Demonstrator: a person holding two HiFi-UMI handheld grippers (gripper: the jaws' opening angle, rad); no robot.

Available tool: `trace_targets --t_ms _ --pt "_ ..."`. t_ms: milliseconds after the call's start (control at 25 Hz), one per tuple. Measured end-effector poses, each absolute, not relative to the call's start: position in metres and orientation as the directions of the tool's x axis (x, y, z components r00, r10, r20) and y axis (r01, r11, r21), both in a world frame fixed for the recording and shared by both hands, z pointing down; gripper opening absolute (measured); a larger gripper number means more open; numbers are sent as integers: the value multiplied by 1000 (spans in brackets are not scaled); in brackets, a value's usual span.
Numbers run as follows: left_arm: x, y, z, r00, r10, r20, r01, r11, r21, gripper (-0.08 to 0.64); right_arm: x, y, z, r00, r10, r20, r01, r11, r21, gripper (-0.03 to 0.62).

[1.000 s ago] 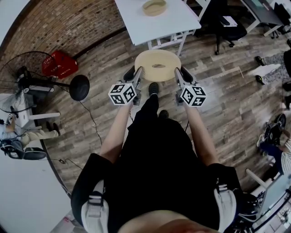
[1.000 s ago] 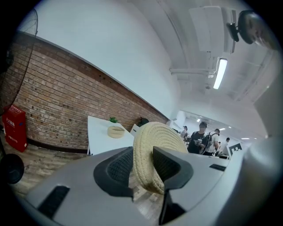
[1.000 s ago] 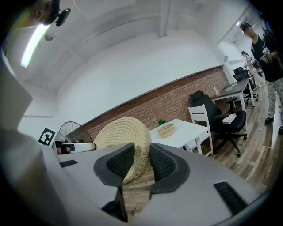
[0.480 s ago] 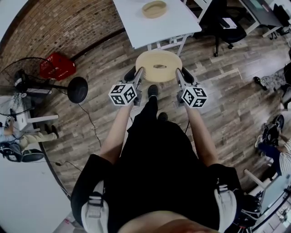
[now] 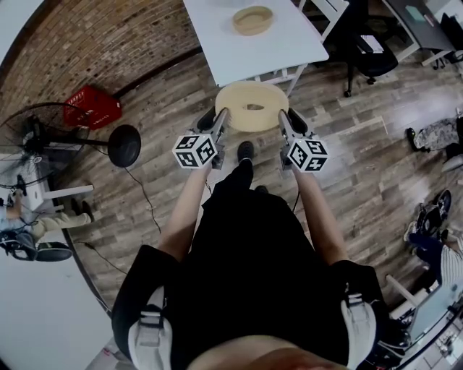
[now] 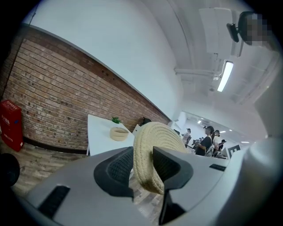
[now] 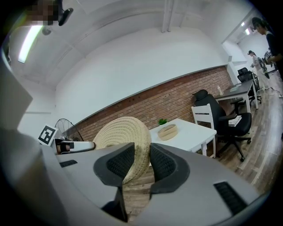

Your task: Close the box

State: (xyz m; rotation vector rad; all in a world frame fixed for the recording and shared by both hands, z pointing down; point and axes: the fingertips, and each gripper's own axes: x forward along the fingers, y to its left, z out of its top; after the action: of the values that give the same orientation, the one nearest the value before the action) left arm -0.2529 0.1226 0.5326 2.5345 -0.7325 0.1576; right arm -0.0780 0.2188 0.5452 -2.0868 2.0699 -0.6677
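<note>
Two grippers hold the lid (image 5: 252,105) between them. My left gripper (image 5: 215,117) is clamped on its left rim and my right gripper (image 5: 286,115) on its right rim, pads pressing the woven edge. The lid hangs level above the floor (image 5: 362,144), just near of the table (image 5: 217,29). The box (image 5: 252,19) sits open far back on that table, well apart from the lid.
</note>
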Motion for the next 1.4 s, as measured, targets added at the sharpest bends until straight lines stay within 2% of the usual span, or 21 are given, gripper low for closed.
trace_targets --t_ms 920,1400 --pt "-154 -21 544 883 -400 246 -470 -746 472 144 16 85 551 47 -965 256 -908 -149 -393 107" --pt "-134 -70 550 893 -371 254 -449 -752 482 144 34 40 554 73 -961 266 -903 -176 -391 107"
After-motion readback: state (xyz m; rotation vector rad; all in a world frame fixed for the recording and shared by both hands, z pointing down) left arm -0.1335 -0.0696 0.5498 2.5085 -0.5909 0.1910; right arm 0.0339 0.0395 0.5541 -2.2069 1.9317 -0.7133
